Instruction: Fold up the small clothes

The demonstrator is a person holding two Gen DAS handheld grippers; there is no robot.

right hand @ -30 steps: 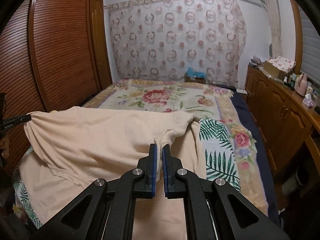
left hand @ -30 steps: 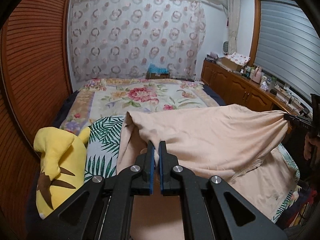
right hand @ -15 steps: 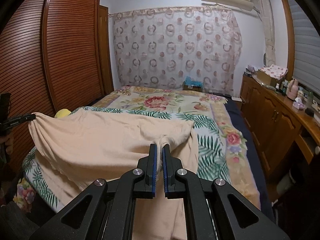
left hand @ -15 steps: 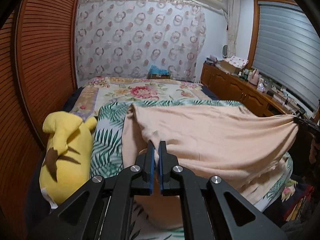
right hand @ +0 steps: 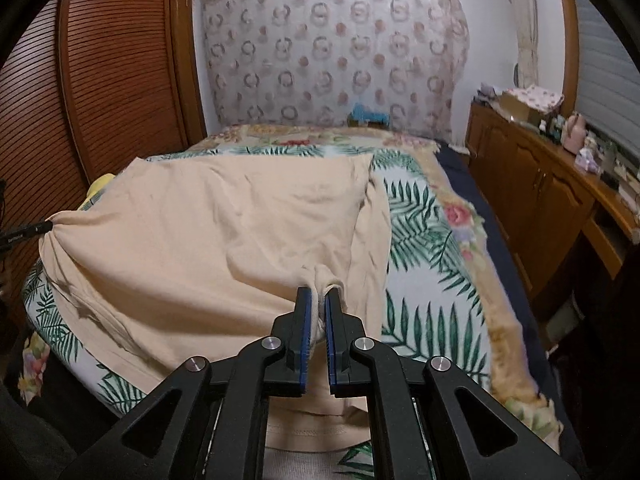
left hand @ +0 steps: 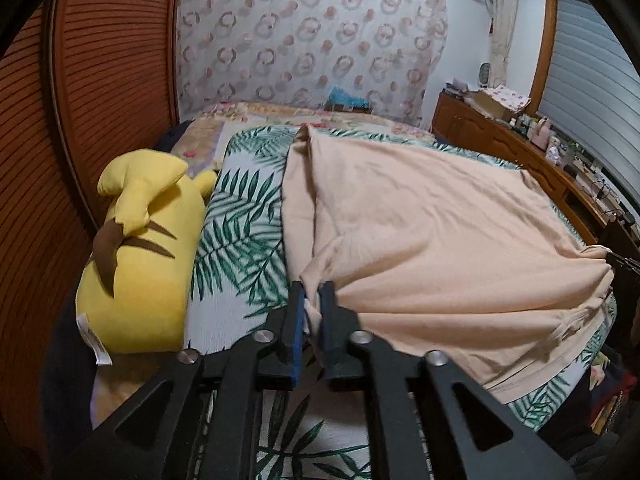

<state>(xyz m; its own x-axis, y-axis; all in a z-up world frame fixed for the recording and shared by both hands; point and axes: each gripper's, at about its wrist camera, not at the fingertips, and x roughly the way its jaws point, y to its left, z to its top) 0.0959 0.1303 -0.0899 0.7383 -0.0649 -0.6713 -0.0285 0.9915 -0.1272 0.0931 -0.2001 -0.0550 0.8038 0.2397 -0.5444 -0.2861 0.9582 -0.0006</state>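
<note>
While left jaws are opening around soft peach cloth [left hand: 420, 220], right jaws pinch it — bunched, creased.

Shirt [left hand: 420, 232] on bed [left hand: 240, 216], plush [left hand: 140, 256] left.

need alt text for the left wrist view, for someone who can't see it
The left gripper, its jaws opening with a corner of cloth between them, lays a peach garment flat on a palm-leaf bedspread. A yellow plush toy lies to the left beside a slatted wooden wardrobe; a patterned curtain hangs behind the bed.
</note>
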